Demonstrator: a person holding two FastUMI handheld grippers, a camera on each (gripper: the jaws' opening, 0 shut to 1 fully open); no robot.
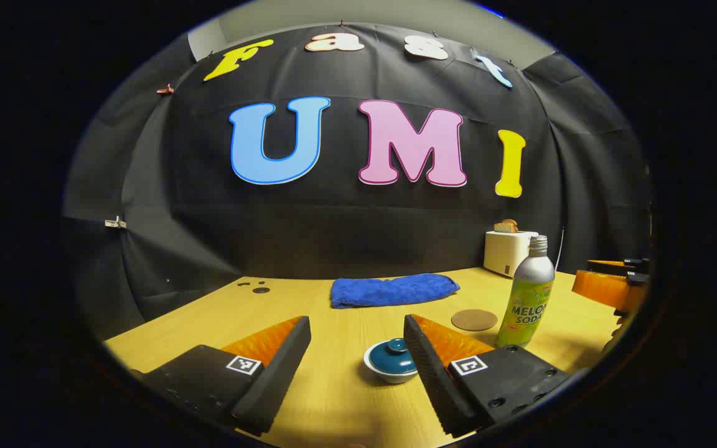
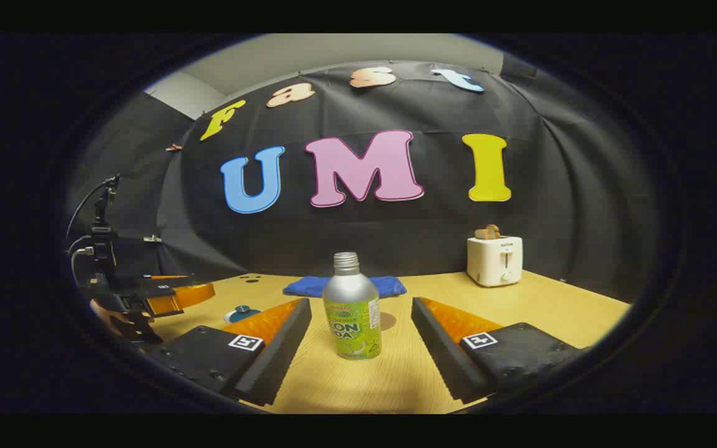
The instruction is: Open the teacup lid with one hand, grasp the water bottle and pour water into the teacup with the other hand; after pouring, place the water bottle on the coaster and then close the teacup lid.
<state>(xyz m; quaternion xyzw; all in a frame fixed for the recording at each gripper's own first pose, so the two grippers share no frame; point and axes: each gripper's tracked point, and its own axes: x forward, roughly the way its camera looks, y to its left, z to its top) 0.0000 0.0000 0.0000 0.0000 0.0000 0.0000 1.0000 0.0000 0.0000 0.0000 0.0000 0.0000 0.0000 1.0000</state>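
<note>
Here, on the pale wooden tabletop [image 1: 333, 398], the left gripper [image 1: 358, 345] is hovering low with its two fingers standing wide apart, gripping nothing. The small white teacup with its dark teal knobbed lid [image 1: 391, 359] is sitting just ahead of the fingers, tucked against the inner side of the finger at the right of the left gripper view; contact cannot be told. The lid is resting closed on the cup.

The silver aluminium water bottle with a green label [image 2: 351, 308] is standing upright, uncapped, near the middle of the tabletop. In the right gripper view the right gripper [image 2: 361, 339] is facing it, fingers spread wide on either side and clear of its sides. The round brown cork coaster [image 1: 474, 320] is lying flat just behind and beside the bottle, bare, toward the far edge.

A folded blue towel [image 1: 393, 290] is lying along the far edge of the tabletop, against the black cloth wall. A white toaster with a slice of bread in its slot [image 2: 495, 259] is standing at the far right corner.

In the left gripper view the right gripper is showing at the right edge, beyond the bottle. In the right gripper view the left gripper is showing at the left, held over the teacup's side of the tabletop.
</note>
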